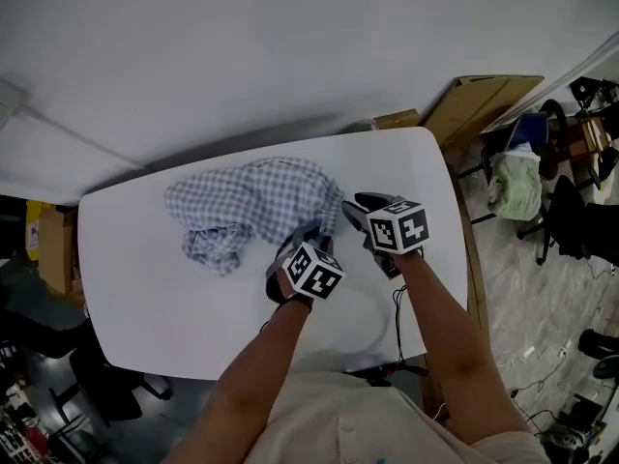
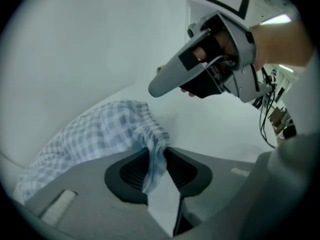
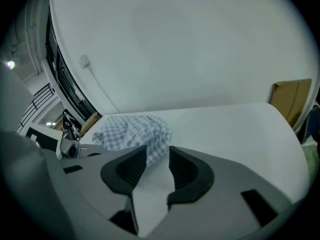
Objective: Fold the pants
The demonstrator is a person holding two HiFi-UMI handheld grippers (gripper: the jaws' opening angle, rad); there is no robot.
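The blue-and-white checked pants [image 1: 251,206] lie crumpled on the white table [image 1: 145,288], left of centre. My left gripper [image 1: 308,235] is at the heap's right edge. In the left gripper view its jaws [image 2: 157,156] are shut on a hanging fold of the pants' gathered hem [image 2: 152,159]. My right gripper [image 1: 360,206] hovers just right of the pants, and the left gripper view shows it [image 2: 165,84] above the cloth. In the right gripper view its jaws [image 3: 157,156] stand open. The pants' near edge [image 3: 155,146] reaches the fingertips, with bare table showing between the pads.
The table's right edge [image 1: 455,211] is close to my right hand. Beyond it stand cardboard boxes [image 1: 484,104] and chairs [image 1: 527,162]. A dark cable [image 1: 397,307] lies on the table's near right part. More boxes [image 1: 58,249] stand off its left side.
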